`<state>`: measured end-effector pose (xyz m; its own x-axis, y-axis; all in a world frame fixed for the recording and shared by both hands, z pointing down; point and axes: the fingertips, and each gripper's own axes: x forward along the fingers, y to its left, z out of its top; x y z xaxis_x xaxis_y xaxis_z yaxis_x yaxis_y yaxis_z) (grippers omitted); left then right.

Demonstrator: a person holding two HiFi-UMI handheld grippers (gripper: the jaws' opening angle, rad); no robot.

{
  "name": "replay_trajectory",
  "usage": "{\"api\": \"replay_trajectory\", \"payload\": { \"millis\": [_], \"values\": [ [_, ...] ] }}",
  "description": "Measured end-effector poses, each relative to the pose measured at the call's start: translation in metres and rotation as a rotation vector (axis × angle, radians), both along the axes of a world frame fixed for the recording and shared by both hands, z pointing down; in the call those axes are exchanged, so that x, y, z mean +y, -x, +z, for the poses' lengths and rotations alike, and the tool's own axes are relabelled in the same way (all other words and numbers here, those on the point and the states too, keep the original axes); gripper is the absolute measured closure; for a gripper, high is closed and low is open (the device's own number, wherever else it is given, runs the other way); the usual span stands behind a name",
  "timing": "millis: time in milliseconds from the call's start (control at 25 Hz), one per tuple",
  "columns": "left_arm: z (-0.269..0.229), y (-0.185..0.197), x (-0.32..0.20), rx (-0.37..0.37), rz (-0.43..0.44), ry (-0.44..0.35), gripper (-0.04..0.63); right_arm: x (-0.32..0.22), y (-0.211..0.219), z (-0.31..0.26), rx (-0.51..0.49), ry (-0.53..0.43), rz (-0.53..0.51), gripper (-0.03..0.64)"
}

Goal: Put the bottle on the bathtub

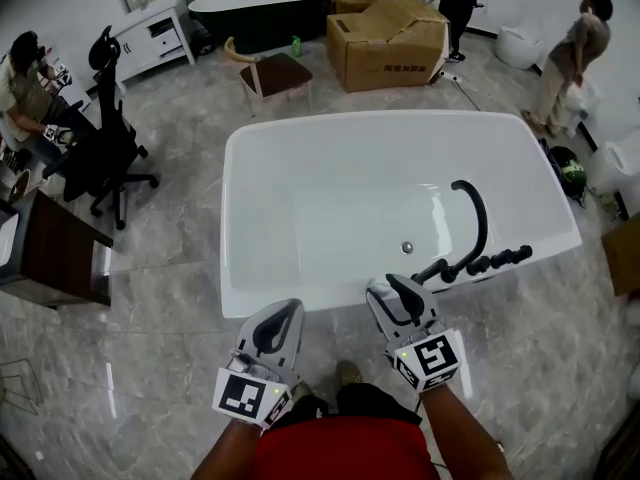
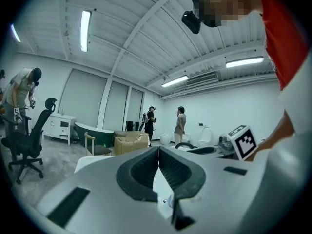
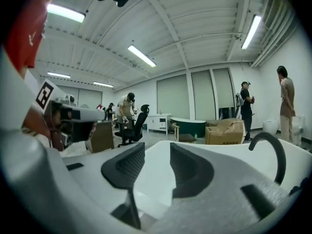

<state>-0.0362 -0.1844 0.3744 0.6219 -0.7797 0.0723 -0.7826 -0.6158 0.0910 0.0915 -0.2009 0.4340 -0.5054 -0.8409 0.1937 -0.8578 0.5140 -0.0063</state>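
We held our left claw (image 1: 284, 318) pinched shut on nothing and our right claw (image 1: 399, 292) parted and empty, both near the bathtub (image 1: 300, 133). With no bottle in either, we judged the task unstarted.

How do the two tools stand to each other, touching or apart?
Apart. The head view shows a clear strip of floor between the left tool and the right tool, which are held side by side.
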Motion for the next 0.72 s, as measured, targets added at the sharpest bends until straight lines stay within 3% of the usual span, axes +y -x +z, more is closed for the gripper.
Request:
{"api": "replay_trajectory", "payload": {
  "millis": [400, 560, 720],
  "values": [
    [-0.046, 0.012, 0.025, 0.070, 0.041, -0.082, 0.584, 0.051, 0.055, -0.095, -0.105, -0.120, -0.033, 0.559],
    [-0.055, 0.009, 0.036, 0.093, 0.067, -0.099, 0.584, 0.066, 0.063, -0.103, -0.124, -0.109, -0.035, 0.611],
    [-0.059, 0.003, 0.047, 0.104, 0.091, -0.106, 0.584, 0.077, 0.065, -0.097, -0.147, -0.076, -0.039, 0.611]
  ]
}}
